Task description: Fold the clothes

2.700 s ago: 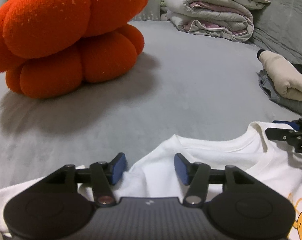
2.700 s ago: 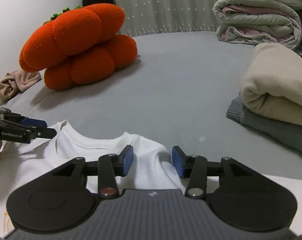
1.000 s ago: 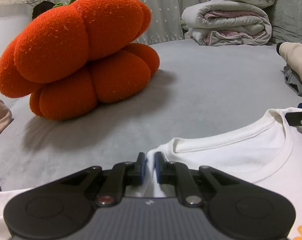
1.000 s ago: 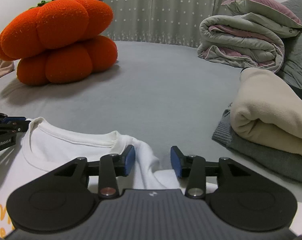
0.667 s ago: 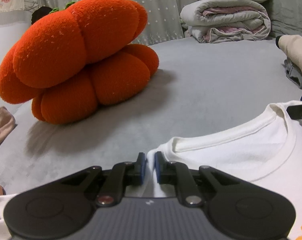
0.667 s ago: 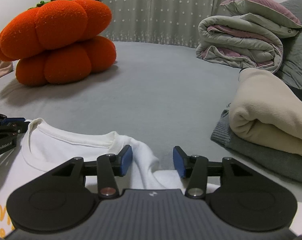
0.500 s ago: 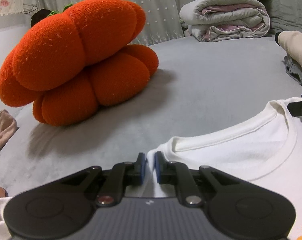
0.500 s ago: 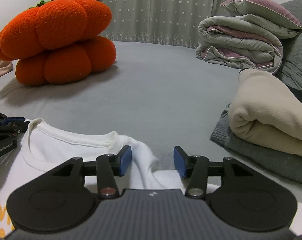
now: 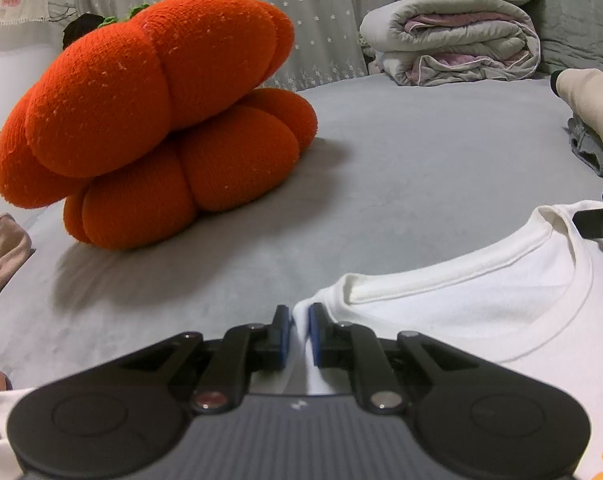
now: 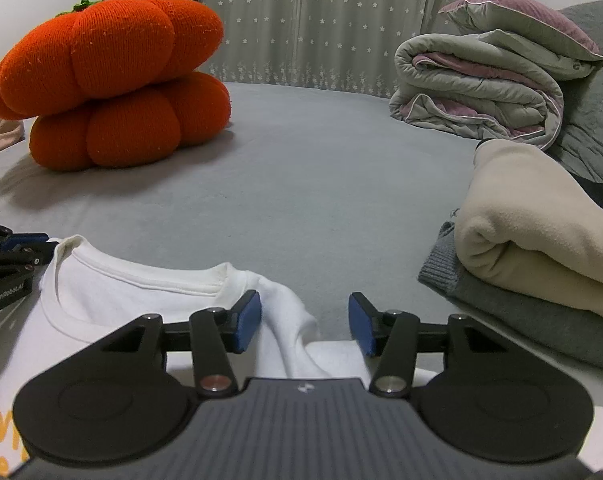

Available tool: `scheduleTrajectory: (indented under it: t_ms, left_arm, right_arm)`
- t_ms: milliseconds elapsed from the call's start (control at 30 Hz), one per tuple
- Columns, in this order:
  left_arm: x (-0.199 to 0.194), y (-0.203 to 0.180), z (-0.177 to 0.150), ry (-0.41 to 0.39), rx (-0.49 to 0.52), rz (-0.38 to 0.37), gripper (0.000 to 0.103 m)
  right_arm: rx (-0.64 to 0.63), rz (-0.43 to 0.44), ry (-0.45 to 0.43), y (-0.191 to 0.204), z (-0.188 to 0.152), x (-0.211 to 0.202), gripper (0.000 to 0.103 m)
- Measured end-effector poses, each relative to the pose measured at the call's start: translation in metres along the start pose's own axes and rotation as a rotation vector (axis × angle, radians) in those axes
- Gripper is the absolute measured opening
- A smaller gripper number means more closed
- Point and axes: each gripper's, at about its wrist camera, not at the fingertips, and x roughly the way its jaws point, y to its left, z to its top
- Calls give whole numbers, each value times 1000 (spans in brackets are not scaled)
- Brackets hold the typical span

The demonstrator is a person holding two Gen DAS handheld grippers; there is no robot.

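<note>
T-shirt (image 9: 481,312), white, lies flat on the grey bed cover (image 9: 401,168), neckline facing the far side.

Left wrist view: left gripper (image 9: 299,334) has its blue pads pinched narrow on the shirt's shoulder seam just beside the collar. Probable reason: the shoulder is a firm corner to lift or carry for a fold. Right gripper's tip (image 9: 597,222) shows at the frame edge by the other end of the collar. Orange pumpkin cushion (image 9: 153,120) sits well apart, behind.

Right wrist view: right gripper (image 10: 304,326) is spread wide, the bunched shoulder fabric (image 10: 289,320) lying between its pads, touching neither visibly; judged to be lined up for a matching pinch, not yet closed. Folded cream and grey garments (image 10: 541,248) are stacked to the right, likely the finished pile. Rolled quilt (image 10: 481,88) lies beyond.
</note>
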Motion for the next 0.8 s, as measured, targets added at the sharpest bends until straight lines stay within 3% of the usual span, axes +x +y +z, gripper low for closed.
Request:
scheduleTrajectory:
  t_ms: [200, 300, 367, 433, 633, 800]
  left_arm:
    - [-2, -9, 0, -3, 45, 45, 16]
    - [-5, -11, 2, -12, 68, 76, 30]
    - [-8, -5, 5, -21, 50, 66, 51]
    - [-11, 3, 8, -30, 13, 45, 60]
    - [-31, 9, 39, -26, -130, -29, 70]
    - [-37, -22, 55, 25, -205, -189, 77]
  right_arm:
    - [-8, -12, -12, 2, 0, -2, 54]
    - [3, -3, -13, 0, 1, -4, 58]
    - [20, 9, -7, -2, 2, -5, 59]
    - [45, 21, 0, -5, 3, -6, 59]
    - [98, 32, 10, -11, 7, -13, 60]
    - [122, 44, -10, -16, 13, -26, 63]
